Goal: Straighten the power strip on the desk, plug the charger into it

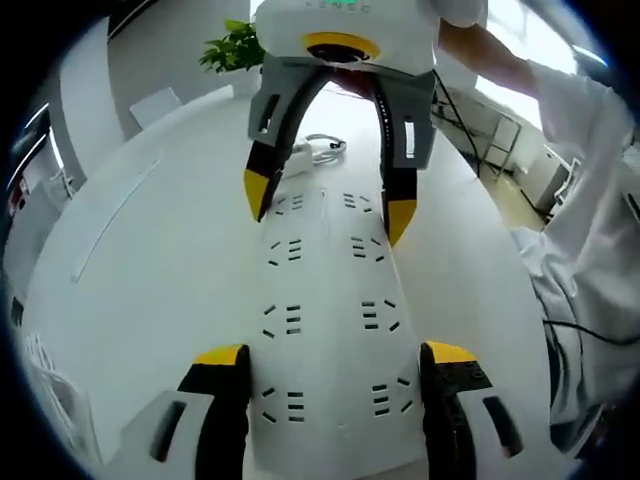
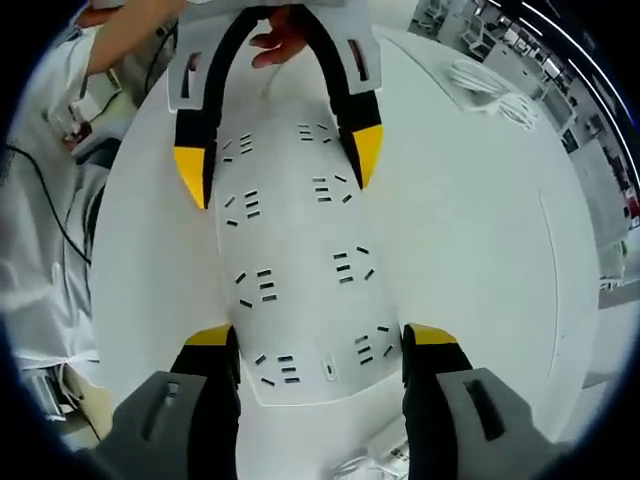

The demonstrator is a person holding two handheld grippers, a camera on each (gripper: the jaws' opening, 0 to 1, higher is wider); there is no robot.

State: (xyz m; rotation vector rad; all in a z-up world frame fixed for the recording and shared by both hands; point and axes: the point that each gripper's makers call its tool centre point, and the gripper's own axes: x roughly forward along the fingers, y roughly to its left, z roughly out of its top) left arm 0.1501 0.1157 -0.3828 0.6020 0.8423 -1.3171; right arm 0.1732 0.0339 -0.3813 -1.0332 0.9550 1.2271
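White desk [image 1: 150,260] carries the power strip [image 1: 330,330], its long axis running from one gripper to the other. Left gripper [image 1: 335,365] and right gripper [image 2: 320,345] each straddle one end, fingers spread at its sides; whether they press it, I cannot tell.

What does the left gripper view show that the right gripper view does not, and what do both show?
In the left gripper view alone: a green plant at the far edge of the table, and a white charger with its cord beyond the far end of the power strip. In the right gripper view alone: a coiled white cable on the table, away from the strip. Both share the white power strip, with the left gripper and the right gripper open astride its two ends, facing each other.
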